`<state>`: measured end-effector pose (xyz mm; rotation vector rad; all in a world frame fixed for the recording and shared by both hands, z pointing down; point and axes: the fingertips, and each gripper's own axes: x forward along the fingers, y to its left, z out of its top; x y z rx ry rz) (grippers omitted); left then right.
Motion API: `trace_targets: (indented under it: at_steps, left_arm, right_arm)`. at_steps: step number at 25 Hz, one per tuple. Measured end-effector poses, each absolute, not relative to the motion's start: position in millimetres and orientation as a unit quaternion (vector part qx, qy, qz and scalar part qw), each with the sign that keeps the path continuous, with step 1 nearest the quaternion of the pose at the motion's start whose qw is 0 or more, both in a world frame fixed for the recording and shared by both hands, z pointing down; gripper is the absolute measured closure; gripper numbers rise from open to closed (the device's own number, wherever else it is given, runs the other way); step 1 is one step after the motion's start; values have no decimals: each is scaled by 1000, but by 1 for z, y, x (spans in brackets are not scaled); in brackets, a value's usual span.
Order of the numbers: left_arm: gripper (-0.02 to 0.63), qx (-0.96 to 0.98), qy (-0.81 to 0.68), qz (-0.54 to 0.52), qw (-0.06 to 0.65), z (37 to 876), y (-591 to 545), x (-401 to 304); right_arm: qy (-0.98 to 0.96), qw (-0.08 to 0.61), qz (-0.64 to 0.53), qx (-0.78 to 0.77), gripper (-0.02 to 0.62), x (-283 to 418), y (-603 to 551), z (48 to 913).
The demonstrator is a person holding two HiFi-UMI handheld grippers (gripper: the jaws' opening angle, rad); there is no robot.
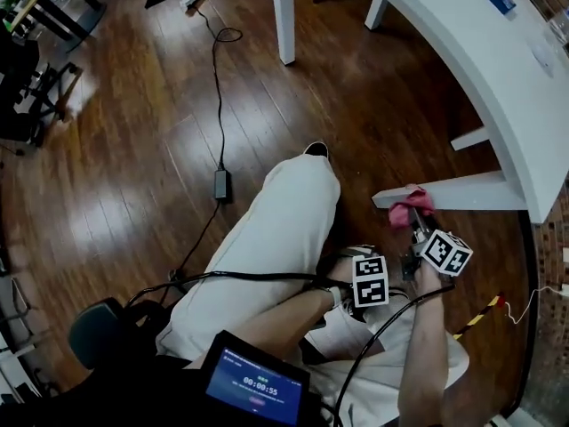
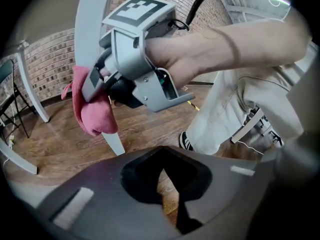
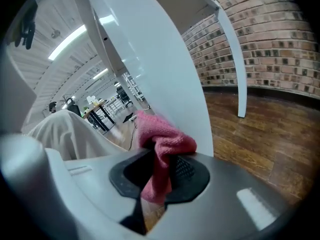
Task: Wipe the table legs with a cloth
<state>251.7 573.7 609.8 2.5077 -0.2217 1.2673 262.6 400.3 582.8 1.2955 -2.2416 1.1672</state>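
Against the table leg (image 1: 462, 192), right hand-held gripper (image 1: 414, 227) presses cloth (image 1: 410, 205).

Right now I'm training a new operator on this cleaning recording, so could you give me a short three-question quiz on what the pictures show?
1. Multiple choice: what do the tongs of the right gripper clamp? A a sponge; B a pink cloth; C a brush.
2. True or false: the left gripper also holds the cloth.
3. Fill in: the cloth is pressed against a white table ____.
Key: 1 B. 2 False; nothing sits between its tongs. 3 leg.
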Motion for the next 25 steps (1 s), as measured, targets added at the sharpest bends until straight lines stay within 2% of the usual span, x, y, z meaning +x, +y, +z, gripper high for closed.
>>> trace_targets:
  at_steps: [15,20,25]
  left_arm:
    - [604,894,-112,397,174,576,555,219]
    - [606,919,-109,356,128,519,527,222]
    - [606,931,-103,344,69,459,494,192]
  right_arm:
    - [-787,129,384,466,545,241,394,485]
    - [-795,111,360,476,545,250,392,433]
    - [-804,110,323,488,545,249,388,384]
